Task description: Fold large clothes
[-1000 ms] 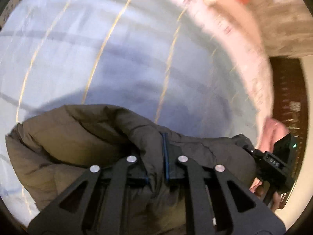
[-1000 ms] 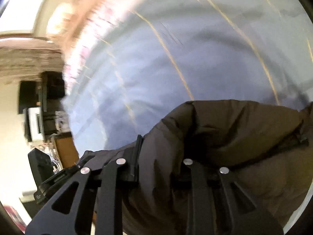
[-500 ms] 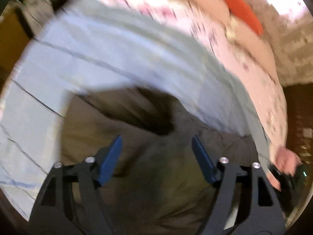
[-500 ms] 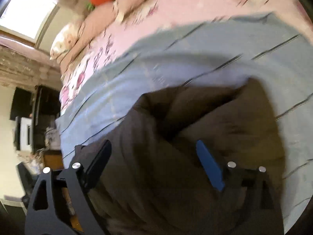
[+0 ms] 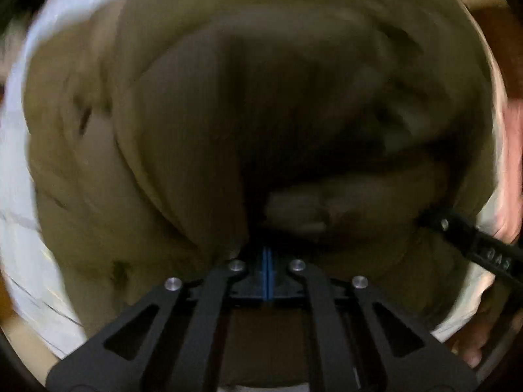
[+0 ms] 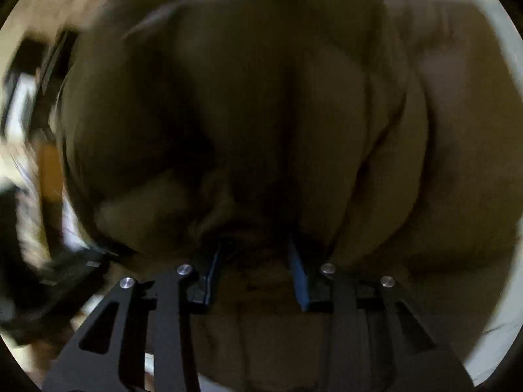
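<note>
Olive-brown puffer jacket [image 5: 183, 124] fills nearly all of both wrist views, bunched in thick padded rolls, heavy motion blur. It lies on a pale blue bedsheet [image 5: 19, 150], seen only as a thin band at the left and lower edges of the left view and at the right edge of the right view [image 6: 503, 320]. Pink patterned bedding [image 5: 511, 137] shows at the far right rim of the left view. Dark furniture, too blurred to name, sits at the left edge of the right view.

Left gripper [image 5: 266, 263]: blue pads pressed flat together at the near edge of the jacket; cannot tell whether any cloth is pinched, the pads look bare. Right gripper [image 6: 258, 258]: jaws part-way apart and closing, a dark fold of jacket between the blue pads; pads do not clearly press it yet. The right gripper also pokes in at the right of the left view [image 5: 470, 241], against the jacket's edge.

Progress, judged: jacket looks gathered into a rough doubled lump, so at least one fold seems made, but it is lumpy and uneven. Likely left: secure grips on the near edge, further fold, flatten and square up.
</note>
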The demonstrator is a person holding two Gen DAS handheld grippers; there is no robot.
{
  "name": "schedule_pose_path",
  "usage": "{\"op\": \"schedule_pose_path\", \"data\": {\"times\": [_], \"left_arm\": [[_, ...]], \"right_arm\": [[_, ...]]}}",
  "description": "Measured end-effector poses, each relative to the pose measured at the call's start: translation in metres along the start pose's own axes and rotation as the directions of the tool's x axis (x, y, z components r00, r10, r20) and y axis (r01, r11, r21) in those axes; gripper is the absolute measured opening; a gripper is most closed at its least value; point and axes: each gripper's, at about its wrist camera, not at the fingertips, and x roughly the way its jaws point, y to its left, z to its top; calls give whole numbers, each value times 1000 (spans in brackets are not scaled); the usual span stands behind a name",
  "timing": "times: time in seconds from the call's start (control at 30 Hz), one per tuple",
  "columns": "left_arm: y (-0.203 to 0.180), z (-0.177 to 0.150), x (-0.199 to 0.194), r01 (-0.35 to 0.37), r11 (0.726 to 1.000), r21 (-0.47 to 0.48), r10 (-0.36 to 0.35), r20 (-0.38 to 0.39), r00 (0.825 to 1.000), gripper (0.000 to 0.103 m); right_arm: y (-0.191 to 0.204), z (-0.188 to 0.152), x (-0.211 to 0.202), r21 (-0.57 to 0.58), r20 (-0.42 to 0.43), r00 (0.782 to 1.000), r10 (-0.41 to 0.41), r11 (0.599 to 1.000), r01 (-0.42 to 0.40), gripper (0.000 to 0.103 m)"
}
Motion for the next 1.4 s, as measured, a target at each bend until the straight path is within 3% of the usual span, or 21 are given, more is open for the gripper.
{"op": "schedule_pose_path", "data": {"times": [0.03,0.07,0.1,0.13,0.17,0.2,0.23,0.3,0.4,0.5,0.6,0.63,0.7,0.73,0.8,0.9,1.03,1.13,1.27,1.33,1.4], "left_arm": [[6,-1,-10,41,999,-28,-41,10,999,3],[13,-6,-32,83,996,-19,-82,50,995,3],[19,-16,-54,86,996,26,-88,99,991,9],[29,-30,-73,14,998,58,-22,145,989,54],[40,-41,-84,-70,996,57,59,179,982,87],[61,-58,-96,-174,984,26,164,234,958,100],[76,-70,-99,-211,977,12,202,244,948,101],[118,-98,-86,-223,975,-20,223,137,965,101],[175,-134,-56,-153,974,-168,150,-27,988,101],[201,-162,-29,-86,955,-283,62,-95,994,101],[212,-175,-5,-63,940,-334,22,-126,992,93],[213,-178,2,-46,939,-340,0,-136,991,61],[216,-181,10,-25,933,-359,-27,-141,990,33],[217,-180,11,-8,929,-369,-44,-133,990,18],[222,-174,7,-29,925,-379,-28,-143,989,11],[220,-159,-13,-109,943,-315,74,-119,990,9],[240,-155,-32,-153,937,-316,132,-86,988,9],[252,-156,-24,-187,928,-322,159,-111,981,10],[239,-161,5,-300,927,-225,267,-165,950,12],[230,-163,7,-326,926,-189,298,-162,941,12],[223,-163,-11,-325,930,-172,303,-141,943,16]], "right_arm": [[-1,-5,-12,-11,11,1000,16,1000,-16,42],[-2,-17,-37,-73,57,998,4,997,0,60],[-7,-29,-56,-108,115,992,-60,991,73,97],[-16,-41,-75,-122,192,971,-145,978,170,100],[-37,-60,-97,-114,276,921,-274,943,314,102],[-59,-73,-107,-84,282,892,-353,917,390,102],[-79,-83,-112,-50,261,881,-393,906,419,102],[-138,-106,-115,72,163,898,-409,912,403,102],[-199,-135,-97,227,28,940,-339,918,325,102],[-223,-157,-66,291,-31,982,-184,939,185,102],[-216,-169,-45,297,-58,991,-121,946,133,102],[-210,-172,-41,286,-60,988,-142,946,154,95],[-202,-177,-36,293,-80,990,-120,946,138,37],[-201,-180,-38,314,-67,993,-95,943,111,31],[-198,-183,-48,336,-41,997,-60,939,70,18],[-183,-193,-65,333,-21,1000,1,943,6,15],[-172,-214,-66,279,-43,999,-28,959,39,14],[-196,-228,-49,364,-68,997,-34,930,56,14],[-230,-233,-32,463,-80,997,-9,885,45,22],[-224,-229,-37,418,-105,993,-53,904,93,30],[-212,-218,-62,323,-128,969,-209,915,240,83]]}}
